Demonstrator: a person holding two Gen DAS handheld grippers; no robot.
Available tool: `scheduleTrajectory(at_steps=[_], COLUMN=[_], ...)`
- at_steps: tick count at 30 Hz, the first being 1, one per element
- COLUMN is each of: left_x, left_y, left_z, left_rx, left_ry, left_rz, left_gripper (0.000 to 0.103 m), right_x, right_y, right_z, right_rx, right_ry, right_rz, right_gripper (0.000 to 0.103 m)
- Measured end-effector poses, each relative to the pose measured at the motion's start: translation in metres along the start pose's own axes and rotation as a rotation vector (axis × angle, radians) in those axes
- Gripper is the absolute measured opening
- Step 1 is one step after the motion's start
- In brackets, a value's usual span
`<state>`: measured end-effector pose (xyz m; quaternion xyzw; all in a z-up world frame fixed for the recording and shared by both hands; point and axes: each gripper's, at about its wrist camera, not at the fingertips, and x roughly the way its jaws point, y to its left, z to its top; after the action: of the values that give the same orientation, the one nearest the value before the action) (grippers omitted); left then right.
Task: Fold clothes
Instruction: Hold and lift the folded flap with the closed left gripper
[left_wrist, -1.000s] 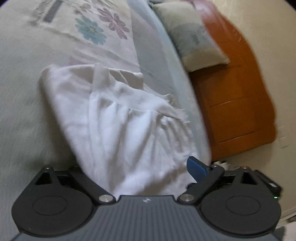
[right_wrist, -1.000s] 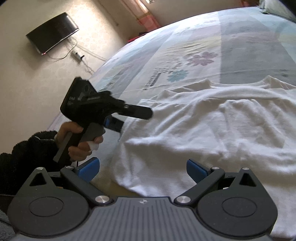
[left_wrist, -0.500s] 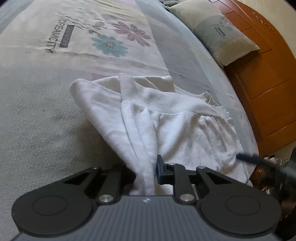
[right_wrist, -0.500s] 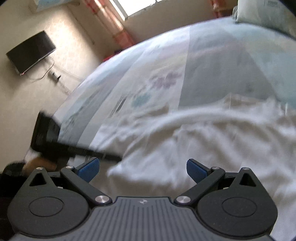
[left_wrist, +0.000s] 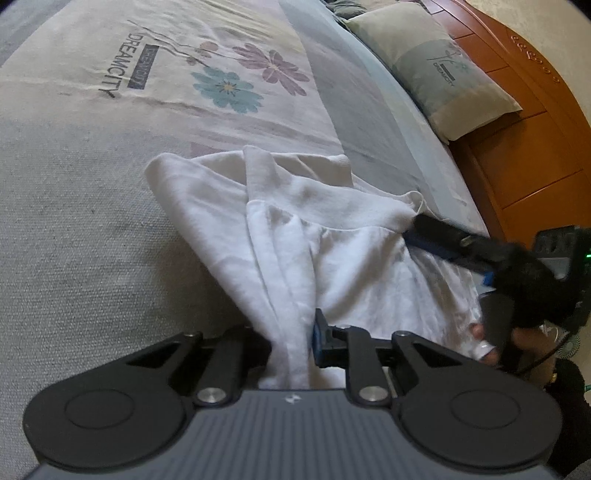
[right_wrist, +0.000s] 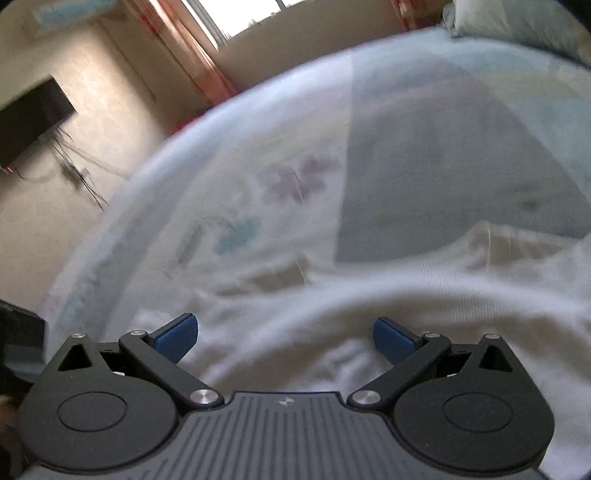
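Note:
A white garment (left_wrist: 332, 236) lies rumpled on the bed. My left gripper (left_wrist: 291, 339) is shut on a bunched edge of it at the near side, the cloth rising in a fold between the pads. In the left wrist view my right gripper (left_wrist: 417, 227) reaches in from the right, its tips at the garment's far corner. In the blurred right wrist view the right gripper (right_wrist: 282, 334) stands open just above the white garment (right_wrist: 369, 325), with cloth below the gap but no pad pressing on it.
The bed sheet (left_wrist: 110, 166) with flower prints spreads left and beyond. A pillow (left_wrist: 436, 66) leans by the wooden headboard (left_wrist: 524, 140) at the right. A hand (left_wrist: 491, 343) holds the right gripper's handle. A wall television (right_wrist: 29, 122) hangs far left.
My left gripper closed on the garment's near edge and tilted up. The right gripper swung across the garment to its far corner, staying open.

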<state>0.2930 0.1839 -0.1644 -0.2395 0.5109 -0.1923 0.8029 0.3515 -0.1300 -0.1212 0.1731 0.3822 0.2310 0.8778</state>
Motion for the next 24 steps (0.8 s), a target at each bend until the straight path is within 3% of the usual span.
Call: scheduleTrajectory(at_steps=[2, 5, 9, 12, 18, 21, 24], left_x=[0.000, 0.000, 0.000, 0.000, 0.001, 0.001, 0.001], left_y=[0.000, -0.001, -0.002, -0.002, -0.008, -0.012, -0.013], left_z=[0.000, 0.000, -0.001, 0.000, 0.001, 0.001, 0.001], left_rx=[0.002, -0.002, 0.001, -0.003, -0.013, -0.004, -0.010], left_ry=[0.000, -0.001, -0.005, -0.005, -0.004, -0.006, -0.007], left_rz=[0.001, 0.006, 0.013, 0.014, 0.053, 0.079, 0.092], left_gripper=[0.019, 0.019, 0.019, 0.019, 0.019, 0.019, 0.019], right_x=[0.005, 0.032, 0.006, -0.027, -0.050, -0.067, -0.063], right_y=[0.001, -0.010, 0.004, 0.007, 0.013, 0.021, 0.020], right_z=[0.006, 0.005, -0.001, -0.019, -0.074, -0.079, -0.096], right_rx=[-0.023, -0.005, -0.032, 0.038, 0.061, 0.101, 0.116], right_ry=[-0.021, 0.041, 0.012, -0.005, 0.057, 0.064, 0.131], right_rz=[-0.019, -0.055, -0.066, -0.016, -0.033, -0.012, -0.065], right_gripper=[0.103, 0.103, 0.103, 0.103, 0.103, 0.103, 0.103])
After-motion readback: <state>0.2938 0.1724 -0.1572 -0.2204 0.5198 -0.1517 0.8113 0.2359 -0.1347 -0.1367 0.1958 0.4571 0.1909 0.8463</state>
